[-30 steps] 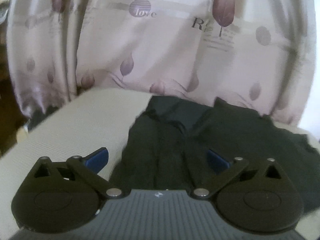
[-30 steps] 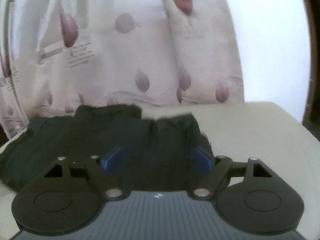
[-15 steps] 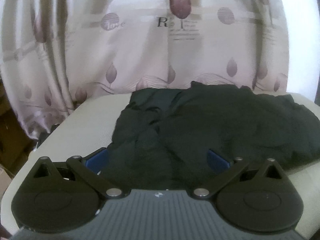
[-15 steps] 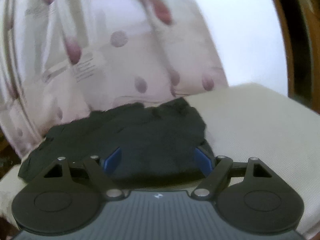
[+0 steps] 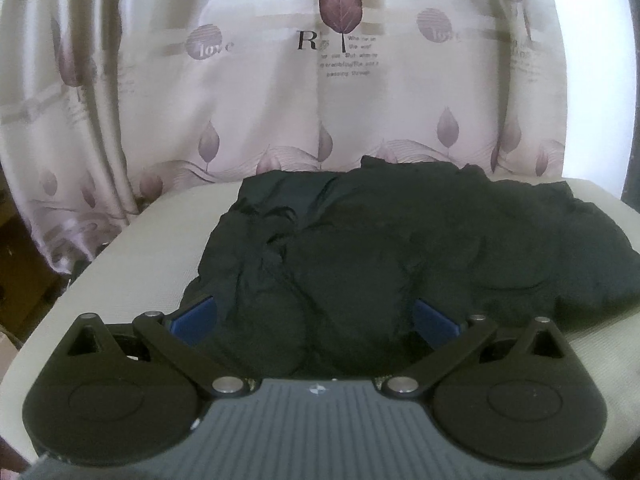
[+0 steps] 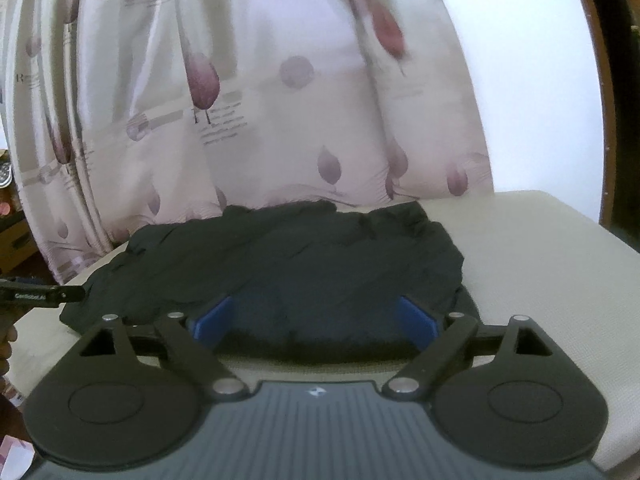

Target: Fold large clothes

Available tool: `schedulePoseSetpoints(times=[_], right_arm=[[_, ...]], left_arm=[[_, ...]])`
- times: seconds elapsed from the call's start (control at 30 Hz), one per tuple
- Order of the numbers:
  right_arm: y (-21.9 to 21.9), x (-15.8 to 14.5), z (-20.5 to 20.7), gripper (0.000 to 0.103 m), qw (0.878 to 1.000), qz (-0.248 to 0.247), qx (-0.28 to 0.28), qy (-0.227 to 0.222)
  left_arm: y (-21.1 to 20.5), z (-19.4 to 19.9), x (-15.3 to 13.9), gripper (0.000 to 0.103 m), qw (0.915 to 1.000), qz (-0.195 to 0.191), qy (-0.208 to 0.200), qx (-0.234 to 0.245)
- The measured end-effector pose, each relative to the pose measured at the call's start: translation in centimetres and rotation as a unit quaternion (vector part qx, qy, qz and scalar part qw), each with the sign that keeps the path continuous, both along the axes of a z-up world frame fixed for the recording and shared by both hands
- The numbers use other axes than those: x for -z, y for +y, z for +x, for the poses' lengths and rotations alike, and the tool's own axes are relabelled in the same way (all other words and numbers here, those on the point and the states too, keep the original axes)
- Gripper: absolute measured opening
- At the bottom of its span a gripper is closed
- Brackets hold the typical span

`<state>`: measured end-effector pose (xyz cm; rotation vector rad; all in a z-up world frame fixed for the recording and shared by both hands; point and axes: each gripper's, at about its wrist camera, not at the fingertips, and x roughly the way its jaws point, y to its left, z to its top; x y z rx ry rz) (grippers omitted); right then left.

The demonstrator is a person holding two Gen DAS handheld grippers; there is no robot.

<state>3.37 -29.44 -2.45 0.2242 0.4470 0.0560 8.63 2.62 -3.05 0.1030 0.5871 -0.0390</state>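
Curtain (image 5: 248,92) behind, beige table (image 6: 532,248) carrying the black garment (image 5: 400,248), which lies as a rumpled, roughly rectangular bundle near the far edge: looks partly folded, but edges are uneven, so squaring up or another fold is likely left. Left tool (image 5: 314,318) and right tool (image 6: 312,316) both have fingers spread apart, empty, near the garment's front edge; dark fabric hides layer count and seams, and contact is unclear.

the curtain (image 5: 280,80) reads "love" in a round mark and a big "r" over small blurred lines of print.
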Motion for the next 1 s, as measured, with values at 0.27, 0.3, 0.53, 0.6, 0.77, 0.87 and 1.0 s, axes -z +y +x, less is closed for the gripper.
schedulePoseSetpoints(times=[0.27,0.3,0.53,0.6,0.77,0.87,1.0], right_arm=[[0.5,0.7,0.2,0.091,1.0,0.001,-0.008,0.017],[0.6,0.7,0.3,0.091,1.0,-0.001,-0.01,0.018],[0.0,1.5,1.0,0.092,0.999,0.006,-0.002,0.037],[-0.2,1.7,1.2,0.092,0.999,0.006,0.002,0.041],[-0.5,1.9,2.0,0.092,0.999,0.008,0.006,0.044],[-0.1,2.0,2.7,0.092,0.999,0.009,-0.002,0.045],[1.0,1.9,3.8,0.092,0.999,-0.004,-0.017,0.048]], left_arm=[[0.1,0.3,0.5,0.103,0.9999,0.009,0.009,-0.004],[0.1,0.4,0.6,0.103,0.9999,0.01,0.011,-0.005],[3.5,2.2,1.7,0.103,0.9962,-0.077,0.039,0.009],[5.9,3.4,2.0,0.102,0.9912,-0.121,0.053,0.0],[12.2,7.5,2.5,0.083,0.9829,-0.174,0.06,-0.002],[14.3,10.2,3.0,0.081,0.9824,-0.171,0.071,0.019],[16.8,14.5,4.7,0.088,0.9683,-0.218,0.116,0.039]])
